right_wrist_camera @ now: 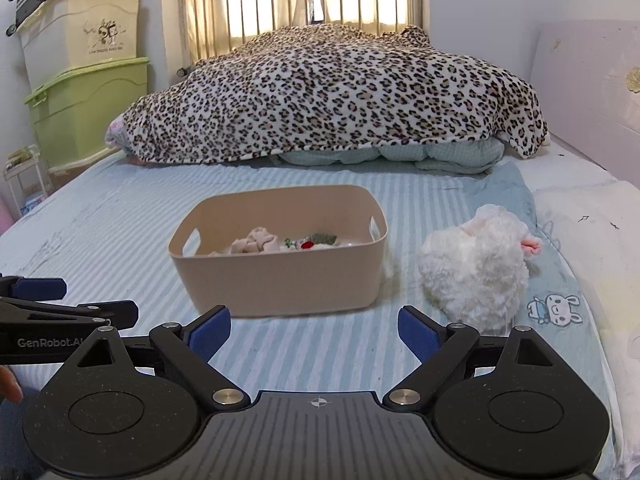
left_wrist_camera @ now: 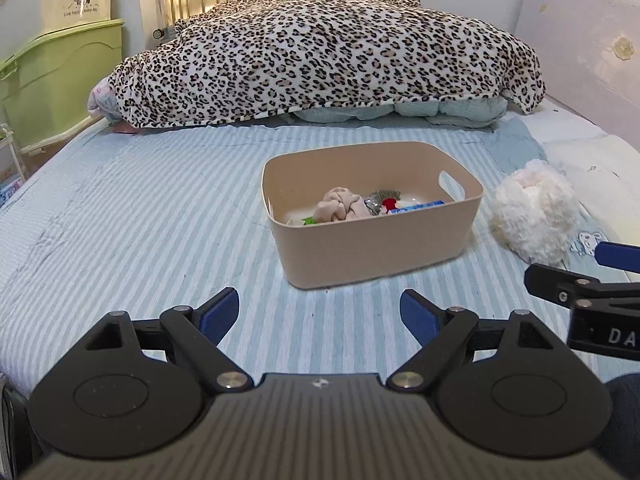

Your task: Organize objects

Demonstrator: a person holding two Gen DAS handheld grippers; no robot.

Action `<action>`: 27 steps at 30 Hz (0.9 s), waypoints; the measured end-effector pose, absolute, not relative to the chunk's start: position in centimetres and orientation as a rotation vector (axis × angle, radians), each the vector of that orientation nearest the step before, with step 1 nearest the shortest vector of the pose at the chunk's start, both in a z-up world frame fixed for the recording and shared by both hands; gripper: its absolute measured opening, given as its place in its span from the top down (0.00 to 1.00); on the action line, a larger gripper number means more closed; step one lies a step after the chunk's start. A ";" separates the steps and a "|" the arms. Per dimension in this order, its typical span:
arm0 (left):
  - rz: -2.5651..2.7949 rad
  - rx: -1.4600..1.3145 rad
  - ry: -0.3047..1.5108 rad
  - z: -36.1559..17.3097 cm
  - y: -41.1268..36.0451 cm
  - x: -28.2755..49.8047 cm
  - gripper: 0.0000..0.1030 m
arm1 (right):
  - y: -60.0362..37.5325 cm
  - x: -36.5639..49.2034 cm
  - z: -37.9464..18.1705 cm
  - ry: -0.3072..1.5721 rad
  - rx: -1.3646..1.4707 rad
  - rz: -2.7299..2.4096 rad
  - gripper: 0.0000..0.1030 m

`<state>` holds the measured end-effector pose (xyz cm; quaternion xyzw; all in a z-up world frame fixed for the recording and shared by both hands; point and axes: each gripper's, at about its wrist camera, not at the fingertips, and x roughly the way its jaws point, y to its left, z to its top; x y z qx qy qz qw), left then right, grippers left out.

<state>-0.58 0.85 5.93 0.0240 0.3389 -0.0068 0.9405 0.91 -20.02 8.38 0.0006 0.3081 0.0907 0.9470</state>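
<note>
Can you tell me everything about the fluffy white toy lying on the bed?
The fluffy white plush toy is a rounded heap of long, shaggy, cream-white fur, soft and a bit matted. A small pink part sticks out on its far right side; what it is cannot be told. No face shows. It lies slumped on the striped blue bedsheet, to the right of the beige plastic basket with a narrow gap between them. A cartoon rabbit print is on the cloth just beside it. Nothing holds it.
</note>
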 end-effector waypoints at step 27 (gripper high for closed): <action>-0.073 0.018 0.680 6.5 0.9 -8.2 0.15 | -19.8 -6.8 8.7 0.623 -0.029 0.236 0.08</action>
